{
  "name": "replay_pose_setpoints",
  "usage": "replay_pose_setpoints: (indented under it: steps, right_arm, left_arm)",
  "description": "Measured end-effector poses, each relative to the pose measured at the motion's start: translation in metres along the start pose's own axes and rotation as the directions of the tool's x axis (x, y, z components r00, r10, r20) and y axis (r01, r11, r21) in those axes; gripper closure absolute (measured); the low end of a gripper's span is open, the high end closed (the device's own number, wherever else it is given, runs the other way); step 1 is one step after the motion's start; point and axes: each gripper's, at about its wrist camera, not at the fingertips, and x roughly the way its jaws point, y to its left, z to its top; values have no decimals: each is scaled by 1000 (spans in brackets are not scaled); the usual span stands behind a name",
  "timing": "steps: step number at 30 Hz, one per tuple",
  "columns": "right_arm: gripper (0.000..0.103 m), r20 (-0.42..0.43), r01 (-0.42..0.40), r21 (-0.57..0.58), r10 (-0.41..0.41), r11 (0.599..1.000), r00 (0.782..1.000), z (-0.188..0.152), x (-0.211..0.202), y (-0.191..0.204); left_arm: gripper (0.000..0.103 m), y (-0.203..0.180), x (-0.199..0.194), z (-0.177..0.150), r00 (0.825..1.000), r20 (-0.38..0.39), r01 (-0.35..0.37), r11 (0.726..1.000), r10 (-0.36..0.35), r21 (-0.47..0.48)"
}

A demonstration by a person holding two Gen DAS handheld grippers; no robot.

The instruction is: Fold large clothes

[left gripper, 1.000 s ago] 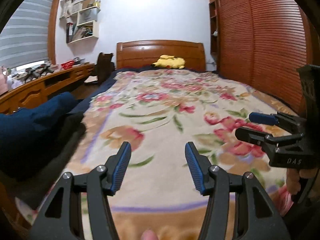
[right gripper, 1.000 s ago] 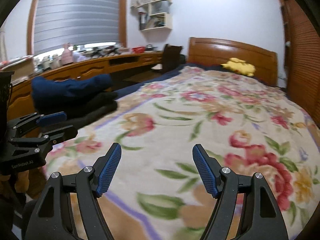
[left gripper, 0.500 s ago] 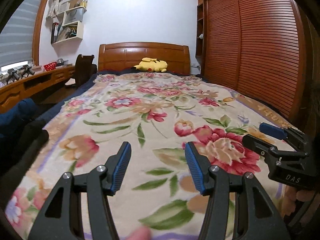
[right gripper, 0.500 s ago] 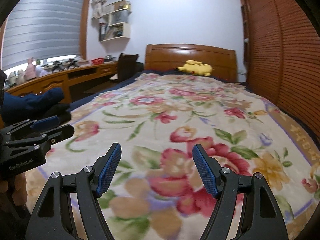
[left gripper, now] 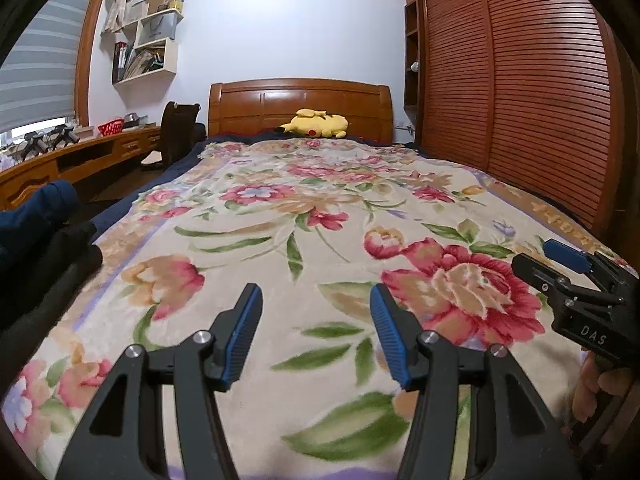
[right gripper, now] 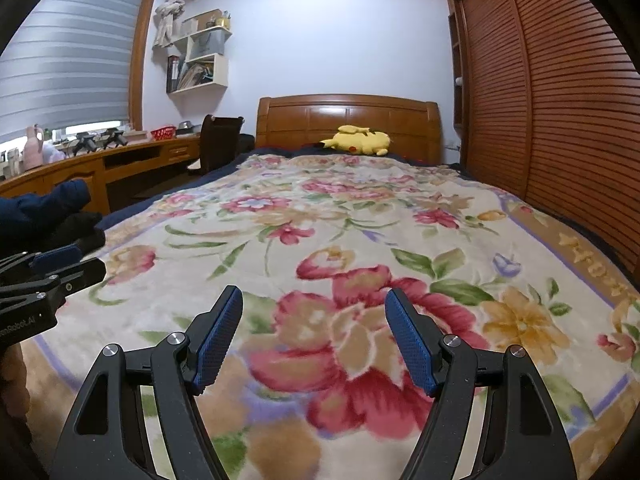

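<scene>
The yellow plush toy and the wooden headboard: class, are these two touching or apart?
Cannot tell. In both wrist views the yellow plush toy overlaps the wooden headboard from this low angle, so neither shows contact or a gap behind it.

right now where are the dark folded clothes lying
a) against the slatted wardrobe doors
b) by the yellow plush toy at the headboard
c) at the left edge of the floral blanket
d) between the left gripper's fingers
c: the dark folded clothes sit at the left edge of the floral fleece blanket, far from the yellow plush toy.
</scene>
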Motion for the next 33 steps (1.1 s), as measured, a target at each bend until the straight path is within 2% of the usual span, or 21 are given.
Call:
replay_pose_setpoints:
  steps: [33]
  right_arm:
    - [27,4,1,9,-1,1000,1000,-5,3,-2]
  left_arm:
    - [48,6,-3,-1,1000,9,-12,1000,12,4]
